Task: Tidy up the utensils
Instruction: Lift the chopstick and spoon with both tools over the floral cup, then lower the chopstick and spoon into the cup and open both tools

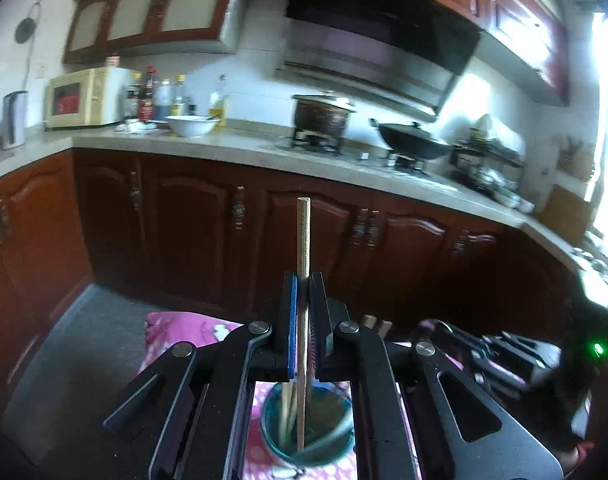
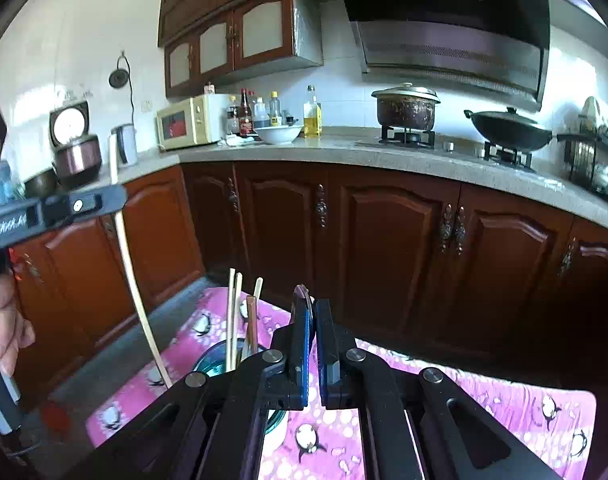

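Observation:
My left gripper [image 1: 302, 280] is shut on a pale wooden chopstick [image 1: 303, 240], held upright with its lower end inside a teal glass cup [image 1: 336, 446] below the fingers. In the right wrist view the same left gripper [image 2: 115, 196] and chopstick [image 2: 137, 292] show at the left, above the teal cup [image 2: 211, 360], which holds several more chopsticks [image 2: 233, 316]. My right gripper [image 2: 312, 312] is shut on the rim of the cup, a curved glass edge showing between its fingers.
The cup stands on a table with a pink penguin-print cloth [image 2: 484, 396]. Dark wooden cabinets [image 2: 384, 248] run behind it under a stone counter [image 2: 424, 160] with a microwave [image 2: 187, 122], bottles, a bowl, a pot and a wok.

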`<state>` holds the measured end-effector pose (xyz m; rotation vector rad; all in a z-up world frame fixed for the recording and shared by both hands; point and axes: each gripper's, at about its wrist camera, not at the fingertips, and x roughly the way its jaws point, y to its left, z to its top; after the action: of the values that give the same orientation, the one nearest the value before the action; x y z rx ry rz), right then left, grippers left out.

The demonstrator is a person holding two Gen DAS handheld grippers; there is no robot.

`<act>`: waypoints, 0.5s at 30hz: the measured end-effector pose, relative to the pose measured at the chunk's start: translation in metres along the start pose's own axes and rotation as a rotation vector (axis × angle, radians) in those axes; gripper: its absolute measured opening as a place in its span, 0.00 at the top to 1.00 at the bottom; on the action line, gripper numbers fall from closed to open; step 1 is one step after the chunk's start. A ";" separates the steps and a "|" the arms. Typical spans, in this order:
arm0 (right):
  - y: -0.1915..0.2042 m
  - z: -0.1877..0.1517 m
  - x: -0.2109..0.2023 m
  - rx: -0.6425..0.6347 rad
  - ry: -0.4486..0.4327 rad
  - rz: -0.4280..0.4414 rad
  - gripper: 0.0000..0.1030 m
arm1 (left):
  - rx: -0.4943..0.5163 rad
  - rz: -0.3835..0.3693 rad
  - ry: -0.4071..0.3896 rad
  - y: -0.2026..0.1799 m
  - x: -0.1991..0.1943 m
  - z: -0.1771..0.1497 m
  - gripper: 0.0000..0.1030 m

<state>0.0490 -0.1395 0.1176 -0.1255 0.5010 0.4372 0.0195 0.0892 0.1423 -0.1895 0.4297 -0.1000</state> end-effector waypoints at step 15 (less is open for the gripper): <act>0.032 -0.042 0.047 -0.059 0.080 -0.024 0.97 | 0.000 0.087 0.103 0.011 0.061 -0.068 0.96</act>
<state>0.0533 -0.1022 0.0577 -0.2064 0.5650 0.4244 0.0461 0.0803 0.0550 -0.1657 0.5403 -0.0249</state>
